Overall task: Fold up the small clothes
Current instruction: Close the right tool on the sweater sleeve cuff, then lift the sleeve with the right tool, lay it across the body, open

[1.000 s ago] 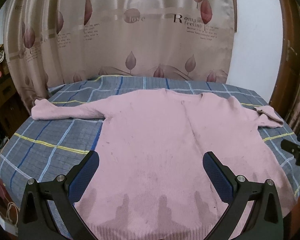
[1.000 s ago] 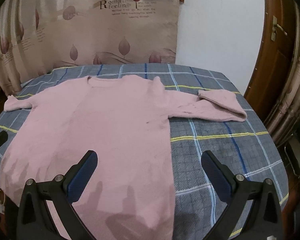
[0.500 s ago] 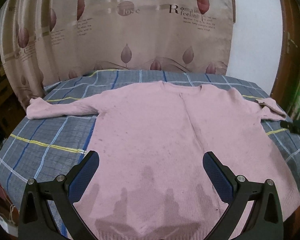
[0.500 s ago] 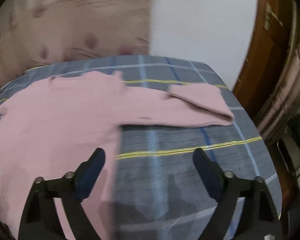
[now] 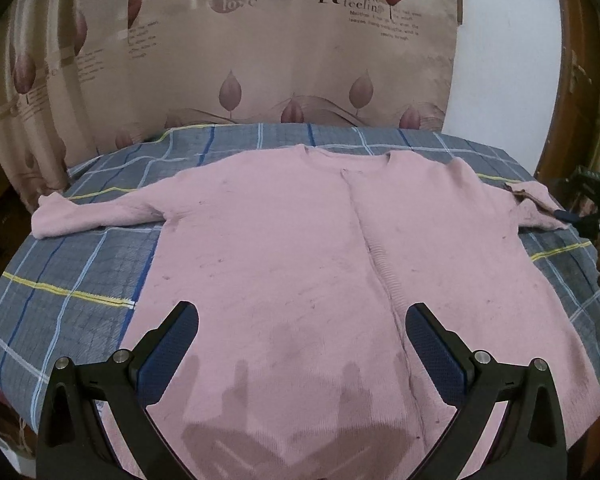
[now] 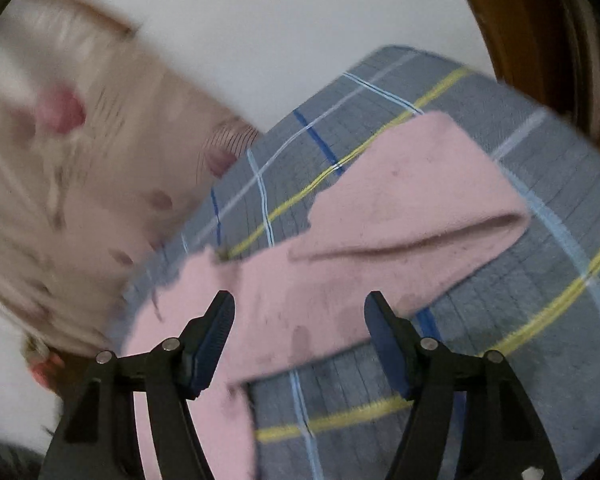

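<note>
A pink knit sweater (image 5: 300,240) lies flat, front up, on a grey plaid tablecloth (image 5: 60,280), with both sleeves spread sideways. My left gripper (image 5: 302,332) hovers open over the sweater's lower front with nothing between its fingers. The right sleeve (image 6: 400,208) has its end folded back on itself. My right gripper (image 6: 300,312) is tilted over that sleeve's middle. Its jaws are closing, the sleeve lies under the gap between them, and the pads are not pressing on it. The left wrist view shows the right tool's dark body (image 5: 592,196) beside the sleeve's end.
A beige curtain (image 5: 260,60) with leaf prints hangs behind the table. A white wall (image 5: 500,80) and a wooden door frame (image 5: 572,80) stand at the right. The rounded table edge runs just beyond the right sleeve. The left sleeve (image 5: 100,216) reaches the left edge.
My right gripper swung from the sweater's body out to the right sleeve, rolling as it went, and its jaws narrowed. My left gripper crept slightly forward over the hem.
</note>
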The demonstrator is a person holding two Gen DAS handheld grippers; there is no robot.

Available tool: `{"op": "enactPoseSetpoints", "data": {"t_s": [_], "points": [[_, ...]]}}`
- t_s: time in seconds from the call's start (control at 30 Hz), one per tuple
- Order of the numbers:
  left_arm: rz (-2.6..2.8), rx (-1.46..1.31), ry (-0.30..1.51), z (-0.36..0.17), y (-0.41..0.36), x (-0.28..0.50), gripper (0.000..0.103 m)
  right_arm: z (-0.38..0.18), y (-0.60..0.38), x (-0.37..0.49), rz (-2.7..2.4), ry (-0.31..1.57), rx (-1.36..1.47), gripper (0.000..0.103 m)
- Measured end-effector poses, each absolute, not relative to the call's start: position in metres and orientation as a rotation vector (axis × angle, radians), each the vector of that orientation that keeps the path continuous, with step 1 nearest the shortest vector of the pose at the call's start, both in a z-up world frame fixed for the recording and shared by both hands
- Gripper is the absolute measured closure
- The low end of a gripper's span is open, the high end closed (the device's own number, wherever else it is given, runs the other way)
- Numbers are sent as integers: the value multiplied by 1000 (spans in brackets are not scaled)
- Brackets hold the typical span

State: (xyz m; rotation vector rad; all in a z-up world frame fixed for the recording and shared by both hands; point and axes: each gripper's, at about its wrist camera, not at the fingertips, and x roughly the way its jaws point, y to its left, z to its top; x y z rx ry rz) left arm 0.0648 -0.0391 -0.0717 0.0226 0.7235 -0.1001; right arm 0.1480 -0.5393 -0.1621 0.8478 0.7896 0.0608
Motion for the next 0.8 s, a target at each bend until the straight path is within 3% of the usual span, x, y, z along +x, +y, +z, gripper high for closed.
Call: {"op": "enactPoseSetpoints", "data": {"t_s": [0.33,0.4,0.43,0.47,0.5,0.8], "points": [[-91,16,752,-76,-37,77,0,-201,-568,176,7,730,1139,38],[-87,15,757,-77,-35,79,0,-204,-574,184,-3,710,1171,46],[-84,15,758,-77,-35,81,0,-205,-577,187,-12,704,1178,63],[-81,15,759,-78,-34,82,0,-206,-579,192,-16,706,1184,88],[-77,13,761,-78,-32,82,0,-208,-581,196,-16,711,1191,94],[-37,-70,763,-78,4,82,0,-139,-507,221,214,642,1074,94]]}}
